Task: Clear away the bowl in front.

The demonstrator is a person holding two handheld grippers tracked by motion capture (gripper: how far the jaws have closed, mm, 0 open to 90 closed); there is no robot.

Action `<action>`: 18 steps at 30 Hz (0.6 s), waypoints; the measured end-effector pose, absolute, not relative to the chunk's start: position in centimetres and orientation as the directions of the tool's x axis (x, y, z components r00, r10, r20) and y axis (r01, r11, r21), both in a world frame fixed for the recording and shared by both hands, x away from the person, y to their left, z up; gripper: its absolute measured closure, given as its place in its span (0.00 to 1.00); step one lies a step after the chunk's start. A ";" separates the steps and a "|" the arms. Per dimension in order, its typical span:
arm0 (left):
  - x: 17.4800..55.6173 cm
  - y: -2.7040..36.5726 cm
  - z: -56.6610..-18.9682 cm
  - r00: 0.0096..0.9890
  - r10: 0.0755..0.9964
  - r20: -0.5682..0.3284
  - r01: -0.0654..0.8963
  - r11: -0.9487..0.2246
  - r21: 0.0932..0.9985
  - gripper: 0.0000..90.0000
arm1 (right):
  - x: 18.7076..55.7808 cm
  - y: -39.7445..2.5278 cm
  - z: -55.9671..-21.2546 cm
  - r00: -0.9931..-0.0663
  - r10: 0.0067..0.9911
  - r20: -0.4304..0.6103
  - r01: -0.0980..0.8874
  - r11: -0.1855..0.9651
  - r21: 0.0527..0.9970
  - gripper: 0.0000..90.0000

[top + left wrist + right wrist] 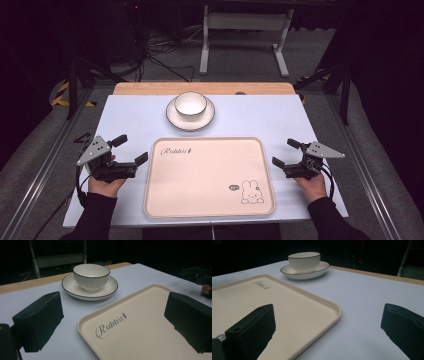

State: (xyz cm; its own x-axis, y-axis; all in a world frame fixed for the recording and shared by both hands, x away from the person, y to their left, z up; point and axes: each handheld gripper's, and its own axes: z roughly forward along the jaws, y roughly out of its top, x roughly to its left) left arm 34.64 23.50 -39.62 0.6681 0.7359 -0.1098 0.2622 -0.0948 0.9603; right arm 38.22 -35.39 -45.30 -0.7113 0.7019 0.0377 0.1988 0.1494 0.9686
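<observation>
- On the pale lilac-white table cover [250,112], a cream rectangular plastic tray with rounded corners [209,200] lies flat at the near middle; its raised rim runs unbroken all round, and its near edge sits close to the table's near edge.
- Printed on the tray are the word "Rabbit" [109,325] at its far left corner and a small rabbit drawing [251,192] at its near right corner; nothing rests on its surface.
- Just beyond the tray's far edge, apart from it, a white ribbed ceramic bowl with a dark rim [190,103] stands upright in a white round saucer with a dark rim [174,118]; a strip of bare cover separates saucer and tray.
- Left of the tray, the left gripper [130,149] is held in the person's left hand [106,186], jaws spread wide with nothing between them; the nearer jaw tip comes close to the tray's left rim.
- Right of the tray, the right gripper [286,152] is held in the right hand [312,186], jaws likewise spread apart and empty, one tip just beside the right rim.
- Bare cover lies open on both sides of the saucer and toward the far wooden table edge [150,88].
- Beyond the table, a grey metal stand [245,22] and cables sit on the dark floor.
</observation>
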 end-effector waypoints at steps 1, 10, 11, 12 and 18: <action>34.6 23.5 -39.5 0.667 0.736 -0.112 0.261 -0.091 0.961 0.03 | 38.2 -35.4 -45.3 -0.712 0.701 0.037 0.199 0.150 0.968 0.00; 35.1 23.3 -38.2 0.655 0.749 -0.103 0.251 -0.087 0.964 0.03 | 38.2 -35.4 -45.3 -0.712 0.701 0.037 0.198 0.149 0.969 0.00; 35.1 23.3 -38.2 0.654 0.750 -0.099 0.245 -0.086 0.966 0.04 | 38.2 -35.4 -45.3 -0.711 0.702 0.037 0.198 0.149 0.969 0.00; 35.1 23.4 -38.1 0.657 0.747 -0.099 0.248 -0.090 0.965 0.04 | 38.2 -35.4 -45.3 -0.711 0.702 0.037 0.198 0.150 0.969 0.00; 35.2 23.2 -37.6 0.654 0.751 -0.090 0.235 -0.089 0.968 0.03 | 38.2 -35.4 -45.3 -0.711 0.702 0.037 0.199 0.151 0.968 0.00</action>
State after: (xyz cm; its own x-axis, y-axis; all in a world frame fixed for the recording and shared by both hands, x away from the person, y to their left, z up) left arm 35.25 23.19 -37.56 0.6543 0.7509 -0.0899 0.2351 -0.0890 0.9679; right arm 38.22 -35.37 -45.30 -0.7112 0.7020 0.0367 0.1986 0.1506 0.9684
